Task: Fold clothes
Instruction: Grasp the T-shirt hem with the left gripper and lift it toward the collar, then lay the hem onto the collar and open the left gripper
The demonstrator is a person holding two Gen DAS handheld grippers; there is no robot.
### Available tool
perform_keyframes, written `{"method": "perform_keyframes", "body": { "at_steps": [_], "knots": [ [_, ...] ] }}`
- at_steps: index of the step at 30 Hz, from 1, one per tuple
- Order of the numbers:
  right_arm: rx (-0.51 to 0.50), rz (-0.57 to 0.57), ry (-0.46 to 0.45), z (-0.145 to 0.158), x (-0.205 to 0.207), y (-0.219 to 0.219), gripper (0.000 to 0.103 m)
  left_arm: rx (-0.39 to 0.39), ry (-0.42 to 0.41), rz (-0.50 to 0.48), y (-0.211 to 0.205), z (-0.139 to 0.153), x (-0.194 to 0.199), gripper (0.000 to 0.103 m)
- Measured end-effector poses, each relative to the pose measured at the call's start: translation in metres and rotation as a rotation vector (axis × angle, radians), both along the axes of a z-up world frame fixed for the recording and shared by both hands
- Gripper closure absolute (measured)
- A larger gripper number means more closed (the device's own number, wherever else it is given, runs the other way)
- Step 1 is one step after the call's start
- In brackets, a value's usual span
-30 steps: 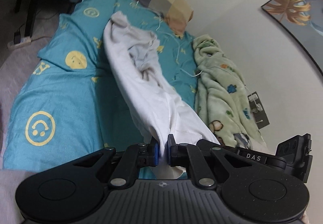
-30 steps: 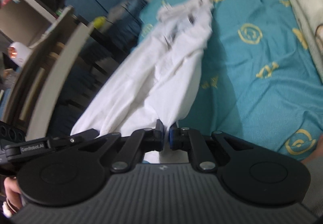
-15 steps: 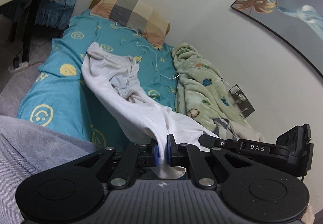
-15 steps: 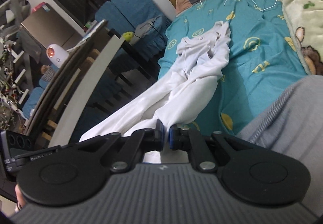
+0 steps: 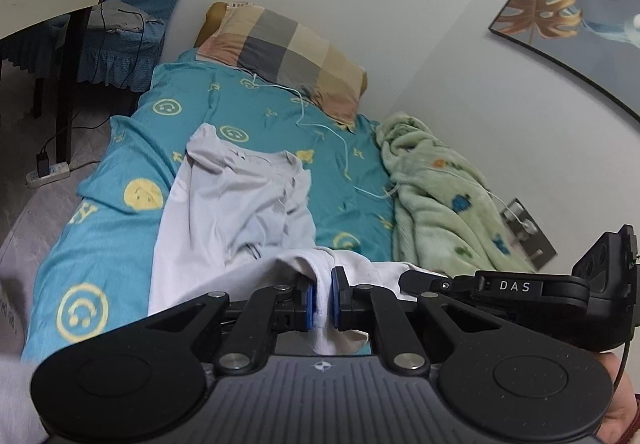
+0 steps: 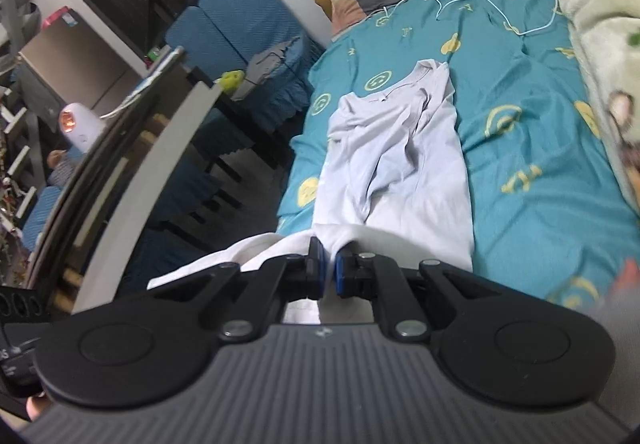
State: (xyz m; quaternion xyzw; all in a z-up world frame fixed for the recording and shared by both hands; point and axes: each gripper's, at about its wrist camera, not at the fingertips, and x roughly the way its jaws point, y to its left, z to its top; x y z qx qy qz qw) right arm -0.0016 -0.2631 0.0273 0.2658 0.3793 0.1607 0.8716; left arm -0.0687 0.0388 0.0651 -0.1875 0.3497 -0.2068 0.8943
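A white T-shirt lies lengthwise on the teal smiley-print bed sheet, its collar end toward the pillow. My left gripper is shut on the shirt's near hem. The right gripper's body shows at the right of the left wrist view. In the right wrist view the same shirt stretches away from me, and my right gripper is shut on its near hem. The hem between the two grippers is bunched and lifted off the bed.
A checked pillow and a white cable lie at the head of the bed. A green fleece blanket lies along the wall side. A dark table and blue chairs stand left of the bed.
Both grippers have pulled back and up with the hem. The shirt has spread out flatter and longer on the sheet, and more of the room is in view.
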Motion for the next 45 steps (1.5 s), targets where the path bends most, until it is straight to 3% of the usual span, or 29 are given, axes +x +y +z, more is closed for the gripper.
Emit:
{"method": "perform_keyframes", "body": {
  "at_steps": [10,16,20,25,33,36,38,40,42,45],
  "knots": [
    [-0.074,-0.048,0.046,-0.054,0.148,0.007,0.094,0.01,0.062,0.047,-0.016,-0.064,0.164,0.093],
    [-0.164,-0.041,0.083,-0.098,0.208,0.015,0.094,0.035,0.134,0.059,-0.025,-0.123,0.221,0.093],
    [-0.2,-0.027,0.111,-0.13,0.226,0.018,0.094,0.043,0.17,0.061,-0.024,-0.154,0.236,0.092],
    [-0.19,-0.035,0.144,-0.146,0.234,0.018,0.093,0.048,0.171,0.044,-0.023,-0.169,0.247,0.09],
    [-0.17,-0.056,0.143,-0.142,0.233,0.019,0.091,0.107,0.132,-0.014,-0.025,-0.158,0.227,0.086],
    [-0.214,-0.026,0.097,-0.13,0.227,0.027,0.089,0.096,0.124,-0.018,-0.023,-0.151,0.219,0.075],
    [-0.219,-0.017,0.065,-0.124,0.221,0.029,0.077,0.099,0.106,-0.011,-0.02,-0.145,0.213,0.067],
    [-0.198,-0.017,0.037,-0.119,0.214,0.029,0.055,0.103,0.082,-0.006,-0.018,-0.138,0.206,0.061],
    [-0.21,-0.031,0.009,-0.114,0.206,0.03,0.044,0.11,0.059,0.003,-0.014,-0.131,0.198,0.057],
    [-0.248,-0.06,-0.039,-0.101,0.192,0.027,0.041,0.113,0.036,0.004,-0.01,-0.124,0.186,0.054]
  ]
}}
